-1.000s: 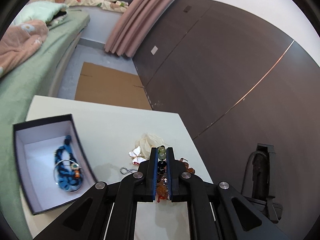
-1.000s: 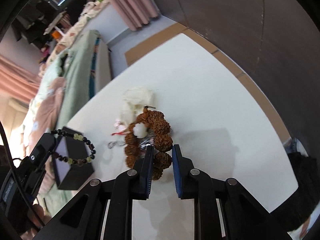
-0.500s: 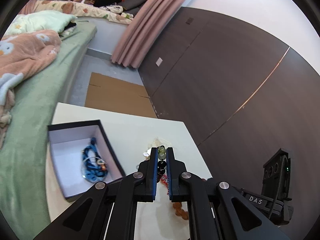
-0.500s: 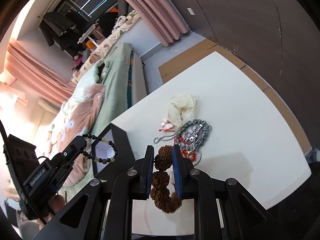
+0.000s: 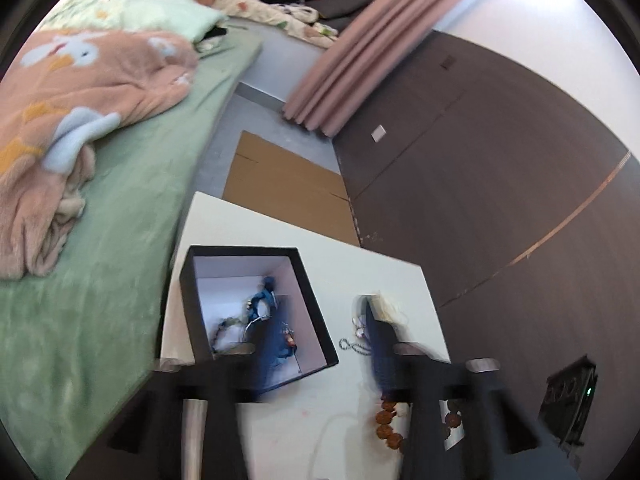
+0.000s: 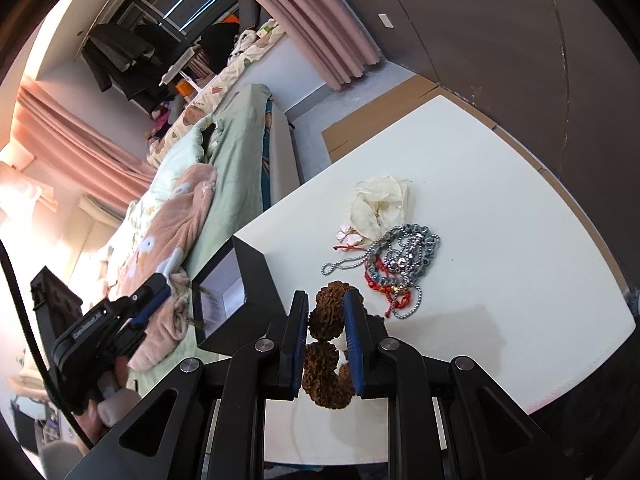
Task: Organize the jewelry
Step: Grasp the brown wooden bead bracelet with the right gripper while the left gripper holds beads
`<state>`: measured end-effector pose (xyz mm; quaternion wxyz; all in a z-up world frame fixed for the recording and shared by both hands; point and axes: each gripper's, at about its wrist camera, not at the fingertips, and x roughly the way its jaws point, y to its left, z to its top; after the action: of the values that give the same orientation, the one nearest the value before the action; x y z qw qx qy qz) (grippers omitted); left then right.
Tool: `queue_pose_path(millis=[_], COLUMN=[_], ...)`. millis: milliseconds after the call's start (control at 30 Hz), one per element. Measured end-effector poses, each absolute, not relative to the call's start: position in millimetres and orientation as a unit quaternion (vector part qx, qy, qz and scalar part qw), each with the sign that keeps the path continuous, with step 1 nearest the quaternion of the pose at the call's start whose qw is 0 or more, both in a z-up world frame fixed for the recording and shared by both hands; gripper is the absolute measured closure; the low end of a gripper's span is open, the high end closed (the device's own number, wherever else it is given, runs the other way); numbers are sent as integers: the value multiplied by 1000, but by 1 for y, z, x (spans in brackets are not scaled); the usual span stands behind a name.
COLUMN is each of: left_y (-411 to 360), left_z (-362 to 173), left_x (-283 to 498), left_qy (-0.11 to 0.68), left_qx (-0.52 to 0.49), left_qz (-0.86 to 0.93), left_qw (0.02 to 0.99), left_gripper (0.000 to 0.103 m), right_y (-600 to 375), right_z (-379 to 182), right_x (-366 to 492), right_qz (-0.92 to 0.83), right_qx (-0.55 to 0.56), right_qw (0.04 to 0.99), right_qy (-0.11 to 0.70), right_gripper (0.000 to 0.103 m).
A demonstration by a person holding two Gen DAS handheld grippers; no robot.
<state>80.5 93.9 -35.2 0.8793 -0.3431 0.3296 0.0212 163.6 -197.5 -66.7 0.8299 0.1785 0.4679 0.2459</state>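
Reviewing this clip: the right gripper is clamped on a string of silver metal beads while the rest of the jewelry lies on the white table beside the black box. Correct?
Not quite. The right gripper is clamped on a bracelet of large, knobbly brown seed beads, as the right wrist view shows. The silver bead chain lies in the pile on the white table beside the black box.

The left tool (image 5: pixel 316 344) has just been opening; its jaws stand apart with nothing between. The right tool (image 6: pixel 328 328) stays pinched on the brown bead bracelet (image 6: pixel 326 354).
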Motion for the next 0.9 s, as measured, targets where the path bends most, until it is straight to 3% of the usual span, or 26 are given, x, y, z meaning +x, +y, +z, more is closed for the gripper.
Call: queue_pose_path(millis=[33, 67, 733, 767, 833, 900], left_y=[97, 99, 127, 128, 128, 126], left_z=[-33, -31, -16, -17, -18, -19], left_x=[78, 76, 47, 47, 45, 49], left_qy=[323, 315, 257, 256, 256, 263], left_qx=[-345, -343, -364, -365, -367, -365], left_qz=[32, 41, 81, 87, 97, 95], left_qw=[881, 884, 891, 891, 889, 888], left_gripper=[27, 24, 24, 24, 24, 24], right_y=[-195, -192, -86, -81, -79, -90], right_z=[-67, -66, -6, -8, -15, -23], right_x=[163, 163, 182, 184, 188, 190], right_qz=[248, 251, 379, 385, 389, 372], right_qx=[179, 179, 158, 162, 163, 172], right_qw=[829, 829, 810, 807, 801, 812], right_qy=[468, 468, 419, 418, 425, 416], right_gripper=[83, 83, 81, 75, 21, 13])
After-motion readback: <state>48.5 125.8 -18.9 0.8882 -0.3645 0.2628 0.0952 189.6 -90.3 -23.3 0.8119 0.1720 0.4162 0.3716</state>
